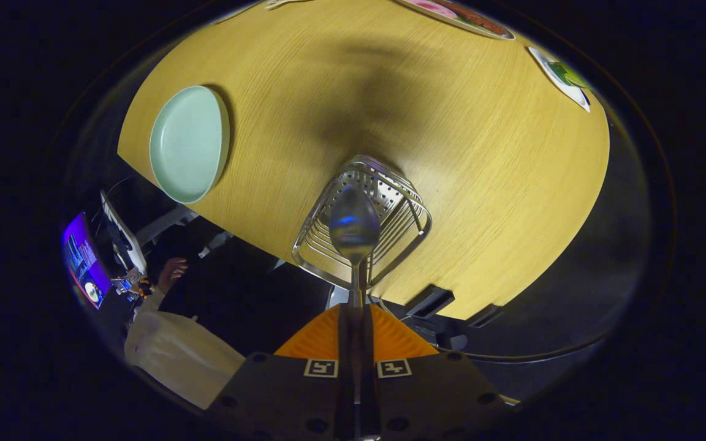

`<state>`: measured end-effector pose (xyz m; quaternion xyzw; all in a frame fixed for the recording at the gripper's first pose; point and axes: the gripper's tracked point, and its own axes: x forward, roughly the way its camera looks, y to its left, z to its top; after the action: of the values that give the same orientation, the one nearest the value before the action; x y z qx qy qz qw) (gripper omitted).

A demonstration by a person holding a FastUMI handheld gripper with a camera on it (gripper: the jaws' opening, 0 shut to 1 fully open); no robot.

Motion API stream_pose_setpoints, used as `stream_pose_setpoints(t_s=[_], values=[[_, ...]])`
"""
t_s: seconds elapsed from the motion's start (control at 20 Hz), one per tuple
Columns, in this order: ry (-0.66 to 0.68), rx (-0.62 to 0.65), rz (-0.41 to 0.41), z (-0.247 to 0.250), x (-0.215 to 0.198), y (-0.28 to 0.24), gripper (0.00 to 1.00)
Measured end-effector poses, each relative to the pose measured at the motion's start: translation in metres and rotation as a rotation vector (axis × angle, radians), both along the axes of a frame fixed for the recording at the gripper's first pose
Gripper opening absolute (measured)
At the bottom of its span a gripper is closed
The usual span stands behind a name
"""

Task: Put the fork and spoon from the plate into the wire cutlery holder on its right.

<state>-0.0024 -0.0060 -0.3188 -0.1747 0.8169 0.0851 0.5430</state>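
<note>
The jaws of the gripper [356, 343] are seen pressed together on the handle of the spoon [353, 225], with the orange fingers [399, 340] closed against it from both sides. The spoon is held pointing straight ahead, toward twelve o'clock from the jaws, and its bowl is seen over the open top of the wire cutlery holder [362, 223]. Whether the bowl is touching the wires cannot be told. The holder is stood near the edge of the tabletop [482, 184], just ahead of the jaws, and a perforated metal plate is seen inside it. No fork can be made out in it.

The tabletop is a pale yellow wood with a fine grain, and a broad dark shadow is cast on it beyond the holder. A pale green plate [189, 144] is laid at about ten o'clock from the jaws, well apart from the holder and close to the tabletop's edge; nothing is seen lying on it. Two flat picture cards [564, 76] are placed at the far rim, at about one o'clock.

Off the tabletop, at about eight o'clock, a person in a white sleeve [175, 349] is seen, with a lit screen [83, 260] beside. The surroundings are dark.
</note>
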Motion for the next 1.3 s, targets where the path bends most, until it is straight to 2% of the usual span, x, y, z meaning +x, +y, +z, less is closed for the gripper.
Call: stream_pose_setpoints(t_s=[0.3, 0.4, 0.45, 0.5, 0.55, 0.65, 0.95, 1.3], values=[[0.006, 0.004, -0.018, -0.006, 0.01, 0.001, 0.1], [-0.01, 0.022, -0.024, -0.005, 0.014, 0.002, 0.18], [-0.017, 0.033, -0.032, -0.003, 0.013, 0.003, 0.37], [-0.027, 0.044, -0.037, 0.001, 0.014, 0.002, 0.5], [-0.041, 0.058, -0.043, 0.001, 0.013, 0.001, 0.75], [-0.08, 0.079, -0.071, 0.007, 0.015, 0.001, 1.0], [-0.258, 0.21, -0.159, 0.054, 0.019, 0.014, 0.99], [-0.582, 0.385, -0.276, 0.143, 0.042, 0.033, 0.99]])
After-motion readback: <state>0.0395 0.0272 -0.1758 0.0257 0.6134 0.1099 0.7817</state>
